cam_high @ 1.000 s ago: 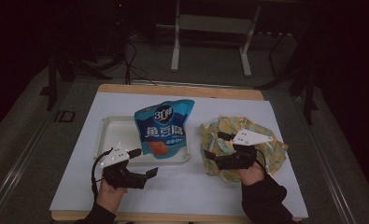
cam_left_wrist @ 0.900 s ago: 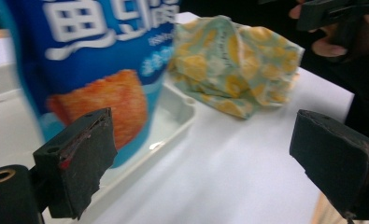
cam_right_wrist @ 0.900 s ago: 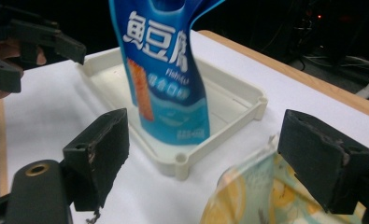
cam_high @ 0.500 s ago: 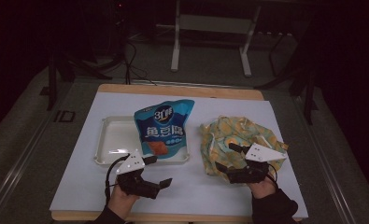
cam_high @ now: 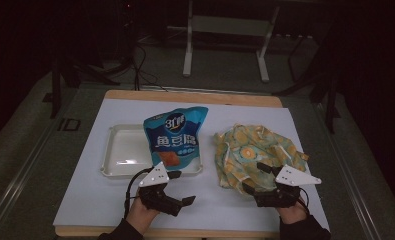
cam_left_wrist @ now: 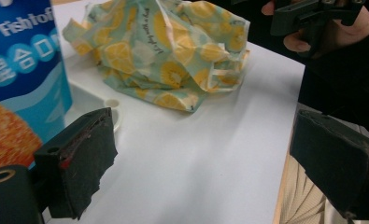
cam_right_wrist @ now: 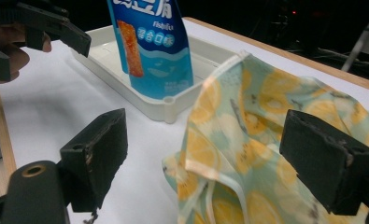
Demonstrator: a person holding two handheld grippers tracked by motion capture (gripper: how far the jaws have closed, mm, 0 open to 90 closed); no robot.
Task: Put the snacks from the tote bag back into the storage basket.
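Cloth bag [cam_high: 255,155], crumpled and printed with yellow lemons on pale green, lies on the right half of the white surface [cam_high: 85,200], just right of the tray [cam_high: 122,155]; it looks light and limp, likely to sag and unfold when lifted, so I judge a pinch on a thick fold or on the stitched hem nearest the person the safest hold; a thin single layer may slip from the pads. In the right gripper view that hem rises between the two jaws, which stand wide apart and hold nothing. Right tool [cam_high: 255,192] sits at the bag's near edge; left tool [cam_high: 182,197] hovers over bare surface below the tray, jaws also wide apart and empty. Blue snack pouch [cam_high: 175,137] stands in the tray's right end, leaning back; it is near the bag but apart from it.
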